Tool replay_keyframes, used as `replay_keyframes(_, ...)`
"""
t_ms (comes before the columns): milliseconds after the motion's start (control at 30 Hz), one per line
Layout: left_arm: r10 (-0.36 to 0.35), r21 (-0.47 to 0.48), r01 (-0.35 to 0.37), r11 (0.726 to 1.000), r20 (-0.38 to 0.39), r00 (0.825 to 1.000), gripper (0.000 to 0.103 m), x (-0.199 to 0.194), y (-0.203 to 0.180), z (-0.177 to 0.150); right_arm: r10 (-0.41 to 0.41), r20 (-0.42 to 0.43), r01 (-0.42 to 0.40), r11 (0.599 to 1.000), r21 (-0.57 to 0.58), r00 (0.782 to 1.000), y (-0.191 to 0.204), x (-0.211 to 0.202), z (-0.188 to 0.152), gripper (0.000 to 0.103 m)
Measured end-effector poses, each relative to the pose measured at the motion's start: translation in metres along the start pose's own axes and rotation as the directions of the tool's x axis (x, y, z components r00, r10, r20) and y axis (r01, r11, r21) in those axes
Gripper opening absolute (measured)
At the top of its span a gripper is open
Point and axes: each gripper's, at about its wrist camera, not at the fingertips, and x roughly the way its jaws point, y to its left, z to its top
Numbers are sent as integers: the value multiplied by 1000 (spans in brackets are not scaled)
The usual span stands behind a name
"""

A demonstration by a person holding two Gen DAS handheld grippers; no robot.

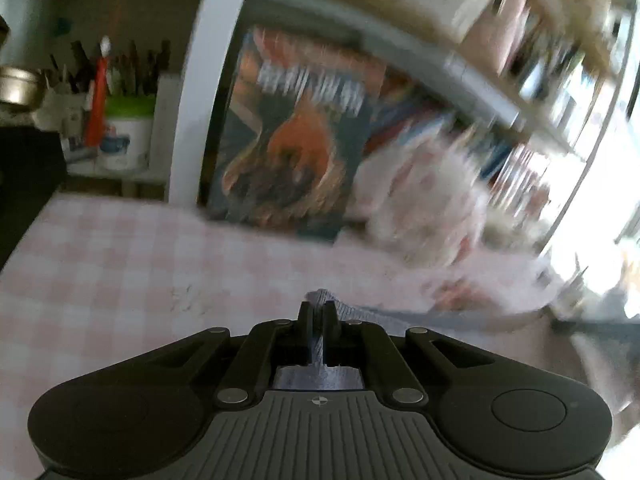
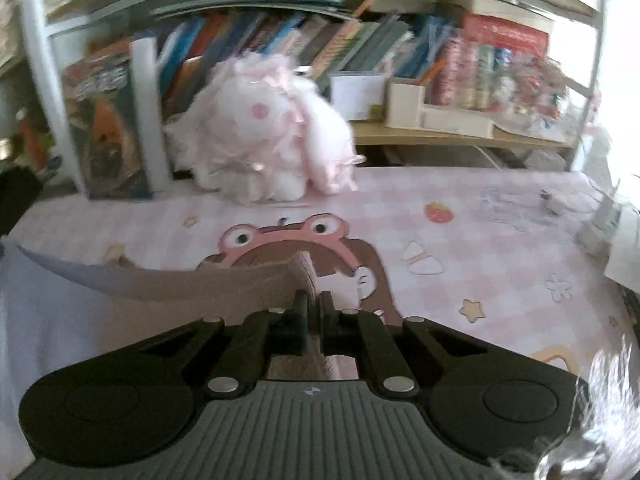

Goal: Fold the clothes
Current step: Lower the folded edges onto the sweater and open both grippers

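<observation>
My left gripper (image 1: 319, 310) is clamped tight, angled downward. My right gripper (image 2: 314, 302) is pinched closed too, tilted down.

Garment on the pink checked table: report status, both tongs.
Left tongs shut on pale lavender ribbed garment. Right tongs shut on same cloth's edge. Garment stretched between them. Fluffy white-pink plush toy behind, clear of it.

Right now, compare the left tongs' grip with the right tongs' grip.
The left tongs pinch a bluish ribbed cloth edge; the right tongs pinch a pinkish ribbed edge. The left view is motion-blurred, the right sharper. Both are shut on fabric above the pink checked tablecloth.
</observation>
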Motion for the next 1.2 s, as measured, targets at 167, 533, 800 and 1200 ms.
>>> replay_keyframes(167, 50, 14, -49, 999, -75, 996, 11, 32, 7, -16, 9, -91, -1, 996, 87, 996, -9, 45, -17, 5)
replay_keyframes(533, 82, -136, -80, 987, 9, 997, 34, -25, 21, -23, -9, -75, 20, 989, 145, 997, -18, 3, -25, 26)
replay_keyframes(800, 78, -152, -77, 985, 0, 997, 48, -65, 5, -50, 52, -162, -23, 985, 171, 985, -20, -11, -50, 57)
replay_keyframes(1200, 184, -306, -160, 939, 49, 982, 48, -118, -22, -83, 201, -204, -146, 956, 256, 958, -25, 8, -50, 20)
